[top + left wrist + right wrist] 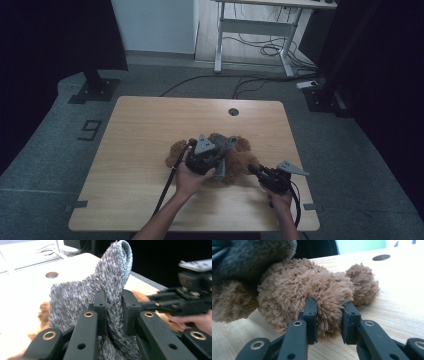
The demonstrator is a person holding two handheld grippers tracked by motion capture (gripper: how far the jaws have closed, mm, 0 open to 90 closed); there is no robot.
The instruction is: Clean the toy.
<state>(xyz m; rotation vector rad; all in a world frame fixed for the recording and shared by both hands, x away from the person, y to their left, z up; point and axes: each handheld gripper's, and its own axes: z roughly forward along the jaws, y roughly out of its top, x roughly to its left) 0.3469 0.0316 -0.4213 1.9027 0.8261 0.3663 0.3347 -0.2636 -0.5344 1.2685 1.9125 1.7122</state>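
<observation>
Left gripper [113,312] jaws pinching grey fuzzy fabric piece [105,285], lifted over brown plush teddy bear [235,157] at bench [150,125] middle. Right gripper [329,320] jaws pinching plush, pinning it down. Better pull grey fabric slowly, keeping bear anchored.

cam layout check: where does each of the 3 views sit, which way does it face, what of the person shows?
High view: above the person's side, looking forward and down on the table; both forearms, left tongs and right tongs show.
Left gripper view: rides the left tongs, facing along jaws shut on a grey fuzzy cloth; the other hand shows at right.
Right gripper view: rides the right tongs, level with the tabletop, jaws pinching a brown plush toy.
Shared: all three show toy and table hole.
</observation>
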